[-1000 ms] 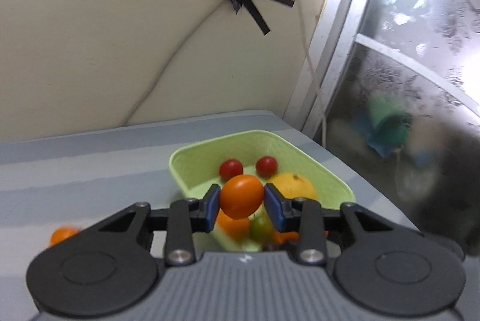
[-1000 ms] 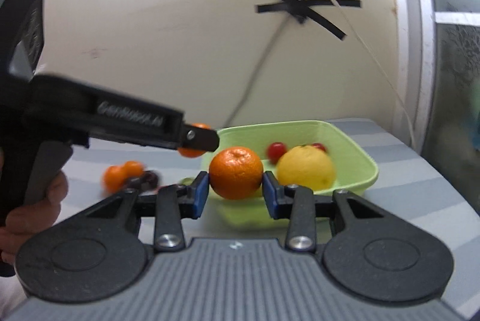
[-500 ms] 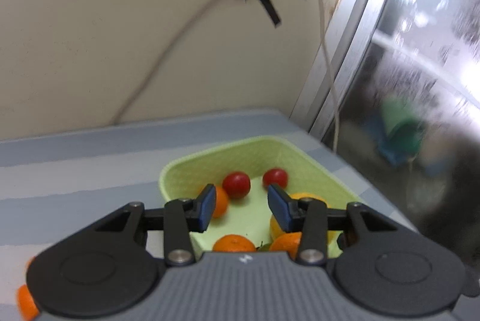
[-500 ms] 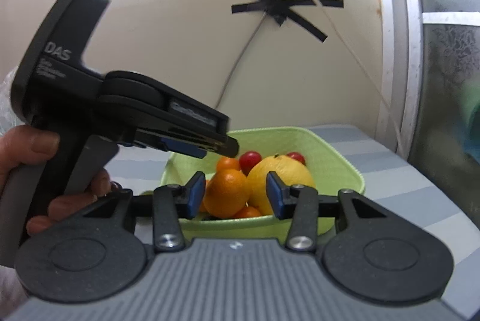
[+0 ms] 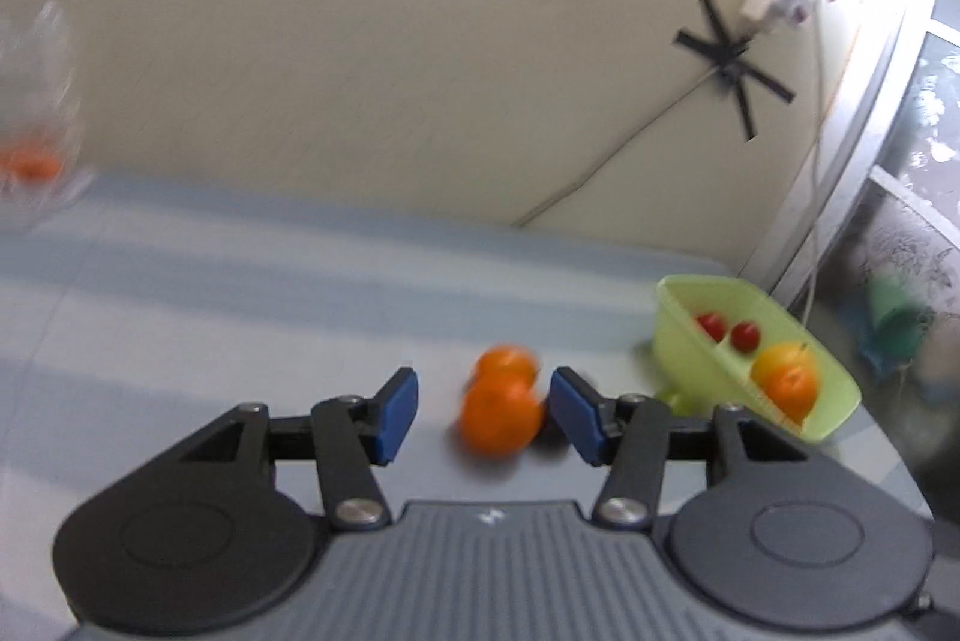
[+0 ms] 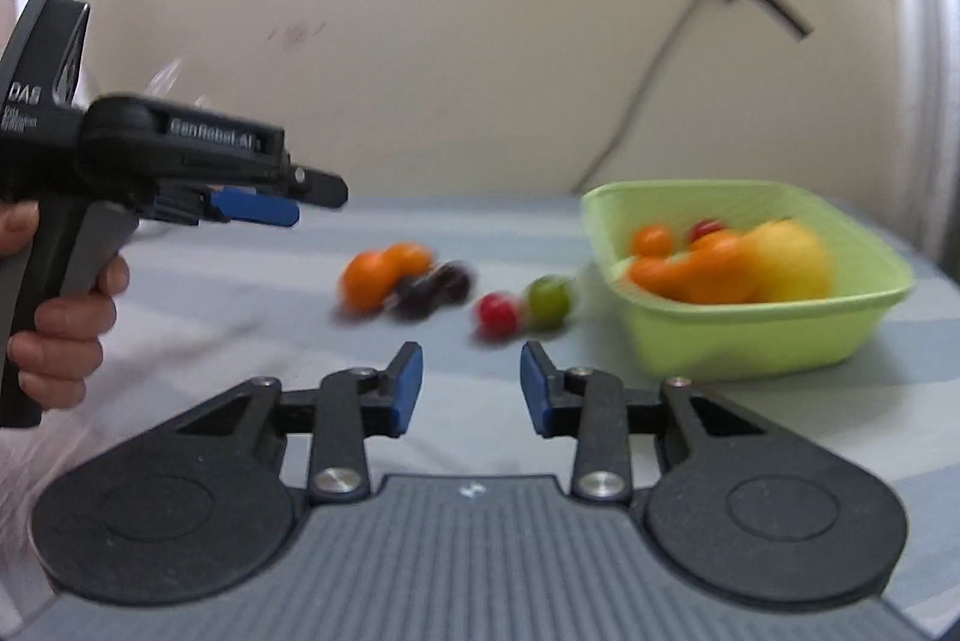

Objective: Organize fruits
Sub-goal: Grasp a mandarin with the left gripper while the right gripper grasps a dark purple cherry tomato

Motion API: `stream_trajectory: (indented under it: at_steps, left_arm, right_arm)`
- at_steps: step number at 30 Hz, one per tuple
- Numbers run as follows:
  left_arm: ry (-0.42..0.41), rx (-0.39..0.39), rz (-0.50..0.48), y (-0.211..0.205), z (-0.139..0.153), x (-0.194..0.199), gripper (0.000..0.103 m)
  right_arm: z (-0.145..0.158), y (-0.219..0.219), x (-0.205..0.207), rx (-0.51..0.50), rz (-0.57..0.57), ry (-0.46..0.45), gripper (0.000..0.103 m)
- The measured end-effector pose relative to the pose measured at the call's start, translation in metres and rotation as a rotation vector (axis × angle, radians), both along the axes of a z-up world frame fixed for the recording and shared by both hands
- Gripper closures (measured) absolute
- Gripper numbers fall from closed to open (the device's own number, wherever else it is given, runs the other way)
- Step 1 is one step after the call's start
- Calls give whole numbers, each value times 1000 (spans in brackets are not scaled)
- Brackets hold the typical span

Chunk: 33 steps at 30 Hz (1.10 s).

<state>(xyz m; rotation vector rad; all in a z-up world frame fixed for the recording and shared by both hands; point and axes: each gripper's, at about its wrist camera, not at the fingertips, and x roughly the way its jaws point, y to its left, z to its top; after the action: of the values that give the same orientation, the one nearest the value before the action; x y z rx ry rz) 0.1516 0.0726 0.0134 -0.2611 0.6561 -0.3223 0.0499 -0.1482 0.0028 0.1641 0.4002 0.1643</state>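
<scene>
My left gripper (image 5: 486, 410) is low over the striped table with its jaws opening. Two oranges (image 5: 501, 413) lie on the table just ahead, lined up between the blue pads, which do not press on them. My right gripper (image 6: 471, 389) is empty, its jaws closing. Beyond it lie a red tomato (image 6: 497, 314) and a green fruit (image 6: 547, 299). The green basket (image 6: 750, 341) to the right holds a lemon (image 6: 786, 260), oranges (image 6: 690, 272) and small tomatoes. In the right wrist view the left gripper (image 6: 312, 202) reaches in from the left.
Dark round fruits (image 6: 432, 287) lie beside the loose oranges (image 6: 384, 275). A hand (image 6: 60, 329) holds the left gripper's handle. A clear bag (image 5: 36, 161) with something orange stands at the far left. The wall, with a cable, is close behind, and a window frame is to the right.
The left gripper let go of its orange tomato over the basket, then swung left to the loose oranges. The right gripper released its orange into the basket and drew back, facing the loose fruit.
</scene>
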Motion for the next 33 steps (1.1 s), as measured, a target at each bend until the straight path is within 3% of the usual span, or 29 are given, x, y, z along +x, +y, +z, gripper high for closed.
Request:
stream_trajectory:
  at_steps: [6, 9, 11, 14, 18, 20, 22, 24, 29, 33]
  left_arm:
    - [20, -29, -39, 1, -9, 7, 40]
    - [25, -36, -71, -8, -11, 16, 28]
    - [24, -25, -84, -19, -15, 24, 28]
    - [33, -9, -91, -26, -20, 31, 33]
    - [62, -36, -95, -24, -28, 38, 52]
    - [78, -41, -92, -24, -34, 40, 56]
    - [71, -47, -86, -24, -34, 38, 60]
    - [82, -58, -80, -23, -32, 36, 65]
    - [56, -82, -123, -24, -22, -1, 65]
    - [41, -66, -166, -28, -21, -43, 65]
  right_arm:
    - [3, 21, 36, -78, 44, 21, 65]
    - [1, 31, 52, -170, 81, 11, 65]
    - [0, 38, 64, -228, 104, 7, 65]
    - [1, 46, 75, -285, 133, -6, 65]
    - [-1, 58, 89, -370, 153, -11, 64]
    - [-5, 62, 96, -397, 167, 8, 65]
    - [-5, 63, 100, -403, 171, 20, 73]
    - [-6, 65, 100, -424, 155, 19, 75]
    - [-2, 54, 74, -330, 126, 22, 75]
    - [-2, 40, 24, -249, 96, 14, 75]
